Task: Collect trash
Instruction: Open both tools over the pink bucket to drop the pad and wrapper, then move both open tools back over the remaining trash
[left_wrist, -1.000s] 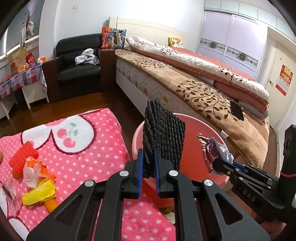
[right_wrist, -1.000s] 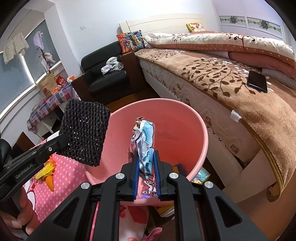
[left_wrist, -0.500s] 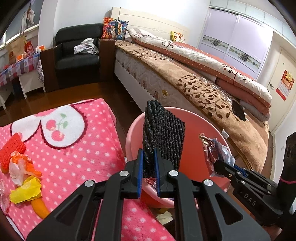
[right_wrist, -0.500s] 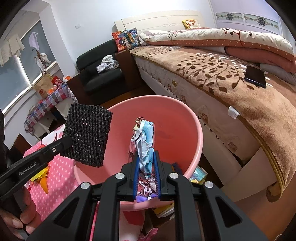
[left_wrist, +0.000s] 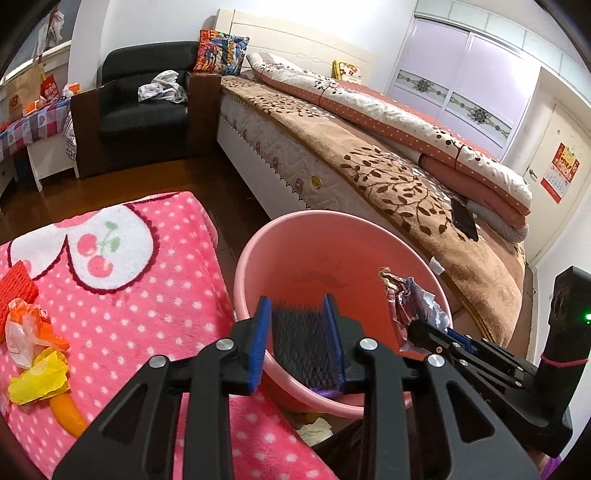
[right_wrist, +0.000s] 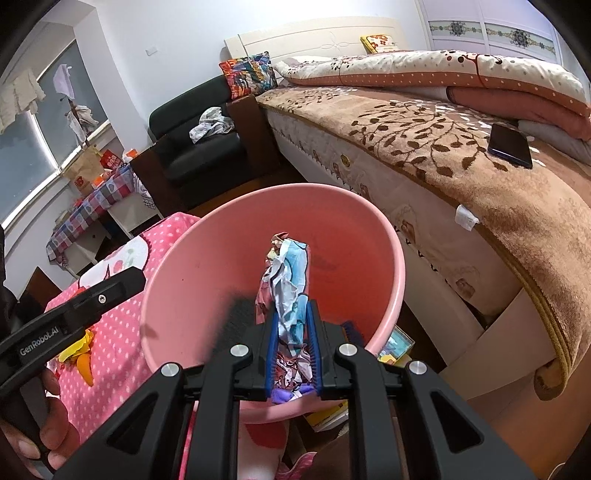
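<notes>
Bedroom floor beside the bed, round pink plastic basin (left_wrist: 258, 251) under both of my grippers

Left gripper (left_wrist: 300, 345) first: its jaws have just been opening, blue pads standing apart, and the black mesh foam sleeve (left_wrist: 301, 343) shows between them, down inside the basin; from the right camera it is a dark blur against the inner wall (right_wrist: 236, 325), and I cannot tell if a pad touches it. Right gripper (right_wrist: 292, 354) is clenched on a crumpled blue, white and pink wrapper (right_wrist: 290, 284), which stands up out of the pads over the basin's mouth. Over on the pink polka-dot blanket (left_wrist: 147, 306) there is more trash: a red mesh foam piece (left_wrist: 14, 291), an orange and white wrapper (left_wrist: 29, 328) and a crumpled yellow wrapper (left_wrist: 37, 380)
</notes>
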